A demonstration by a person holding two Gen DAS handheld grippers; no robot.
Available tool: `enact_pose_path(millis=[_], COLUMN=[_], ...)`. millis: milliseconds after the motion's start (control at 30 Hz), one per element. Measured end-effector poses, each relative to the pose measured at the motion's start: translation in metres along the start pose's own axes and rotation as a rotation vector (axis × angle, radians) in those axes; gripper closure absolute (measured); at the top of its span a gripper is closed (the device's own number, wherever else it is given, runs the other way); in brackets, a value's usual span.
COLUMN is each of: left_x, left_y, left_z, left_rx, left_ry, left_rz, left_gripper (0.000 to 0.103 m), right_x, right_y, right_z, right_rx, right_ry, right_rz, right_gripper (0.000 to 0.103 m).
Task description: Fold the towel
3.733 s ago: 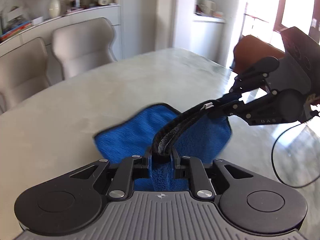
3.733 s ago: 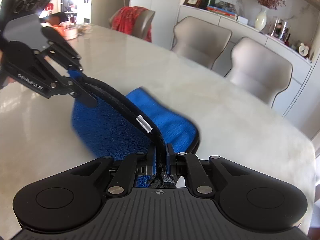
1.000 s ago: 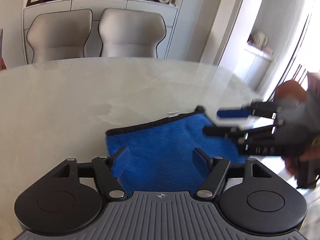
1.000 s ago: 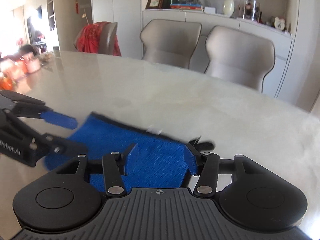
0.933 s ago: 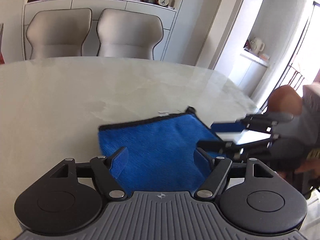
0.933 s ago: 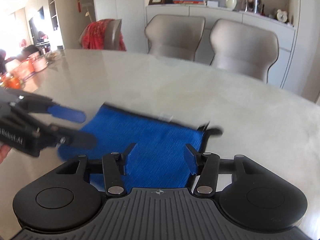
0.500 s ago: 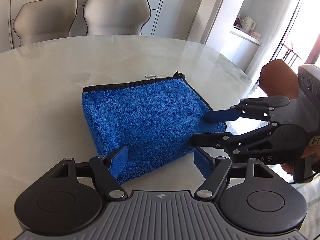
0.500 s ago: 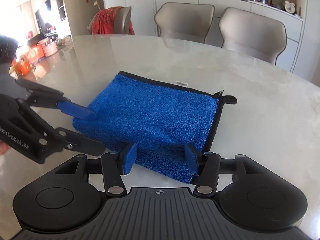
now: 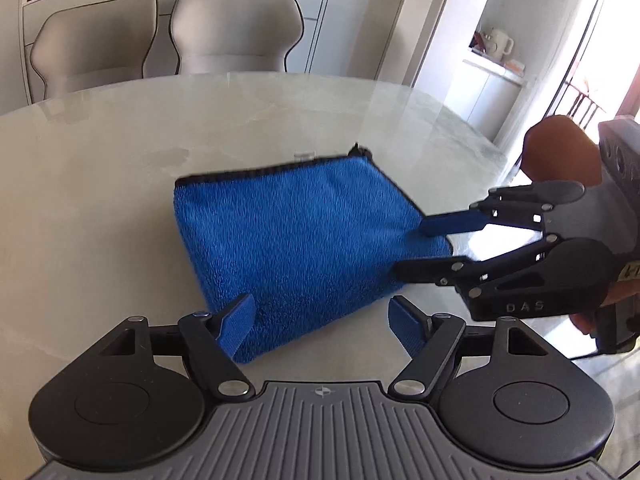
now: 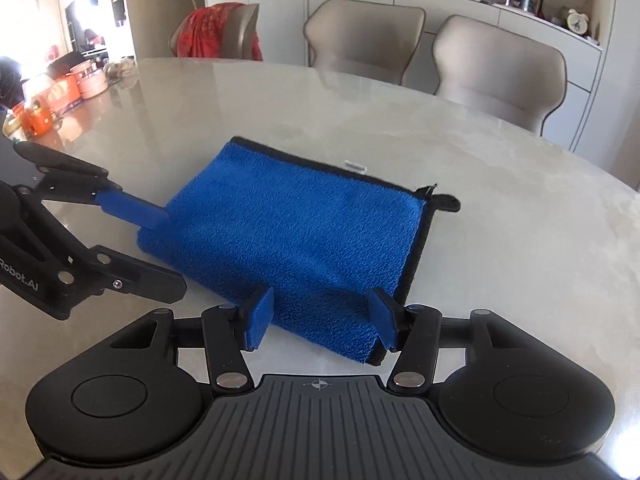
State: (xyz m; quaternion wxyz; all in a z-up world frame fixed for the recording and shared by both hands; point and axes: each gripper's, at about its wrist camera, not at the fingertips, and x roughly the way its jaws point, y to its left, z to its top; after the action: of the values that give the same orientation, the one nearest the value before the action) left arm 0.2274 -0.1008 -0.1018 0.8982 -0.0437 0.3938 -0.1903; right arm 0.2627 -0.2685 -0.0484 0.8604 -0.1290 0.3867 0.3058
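At the left, the left gripper (image 9: 324, 320) stands with its jaws spread wide and nothing between them, its blue pads (image 9: 239, 328) just off the near edge of the towel (image 9: 296, 240). In the right wrist view the same gripper reaches in from the left side, one blue finger lying at the towel's left edge, though whether it touches the cloth cannot be told. The towel, blue with black trim, lies folded into a flat rectangle in the middle of the pale marble table (image 9: 100, 184), a small black loop (image 10: 446, 203) sticking out at its far right corner. Two beige chairs (image 10: 500, 72) stand beyond the far table edge. Toward the right, the right gripper (image 10: 320, 320) is likewise wide open and grips nothing; its pads sit either side of the towel's near right corner, above or just short of it. In the left wrist view it comes in from the right, held by a hand (image 9: 588, 312), its fingers parted beside the towel's right edge
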Motion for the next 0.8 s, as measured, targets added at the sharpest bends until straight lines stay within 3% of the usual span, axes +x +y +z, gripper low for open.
enact_pose_path(millis=[167,467,700,800], left_x=[0.008,0.027,0.046,0.058], left_y=[0.005,0.014,0.025,0.035], left_z=[0.014,0.035,0.048,0.049], left_rx=[-0.002,0.022,0.021,0.000], left_ry=[-0.011,-0.014,0.005,0.033], left_rz=[0.013,0.042,0.059,0.057], left_gripper=[0.025,0.025,0.025,0.025], right_x=[0.012,0.008,0.036,0.051], right_y=[0.001,-0.011,-0.015,-0.017], right_z=[0.005,0.017,0.040,0.042], right_rx=[-0.034,-0.034,-0.058,-0.079], right_ry=[0.033,-0.006,-0.018,0.027], right_rz=[0.002,-0.029,-0.010,-0.028], right_gripper=[0.044,0.041,0.041,0.037])
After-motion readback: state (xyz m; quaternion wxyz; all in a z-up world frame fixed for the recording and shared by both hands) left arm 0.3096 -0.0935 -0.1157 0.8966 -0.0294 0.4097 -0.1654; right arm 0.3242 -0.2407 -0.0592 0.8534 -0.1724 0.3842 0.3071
